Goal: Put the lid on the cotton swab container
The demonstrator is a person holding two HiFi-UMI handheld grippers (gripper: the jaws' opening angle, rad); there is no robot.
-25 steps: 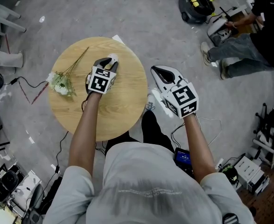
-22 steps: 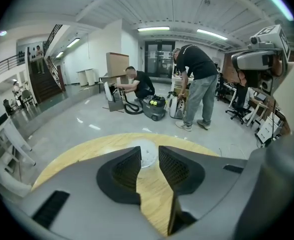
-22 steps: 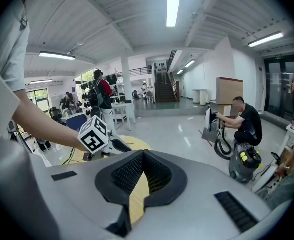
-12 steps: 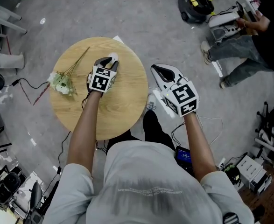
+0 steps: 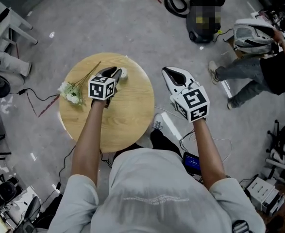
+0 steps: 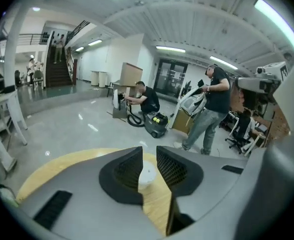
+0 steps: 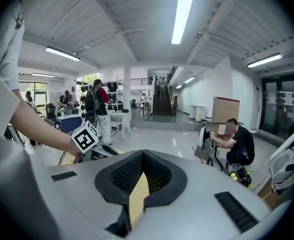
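A small white round piece [image 5: 122, 74] sits near the far edge of the round wooden table [image 5: 127, 115]; I cannot tell whether it is the lid or the cotton swab container. My left gripper [image 5: 112, 73] hovers low over the table right beside it. In the left gripper view the white piece [image 6: 147, 177] lies just beyond the gap of the left gripper [image 6: 149, 154]. Its jaws are closing and the pads stand clear of the piece. My right gripper [image 5: 173, 74] hangs in the air off the table's right edge, and in its own view the right gripper [image 7: 142, 155] is shut and empty.
A sprig of white artificial flowers [image 5: 72, 92] lies on the table's left side. A red cable [image 5: 40, 106] runs over the grey floor at the left. People and a vacuum cleaner [image 5: 205, 18] are at the far right.
The head camera has tilted, so the table sits lower in the picture. My left gripper has shifted a little towards the flowers, and the white piece now shows more at the right of its tips.
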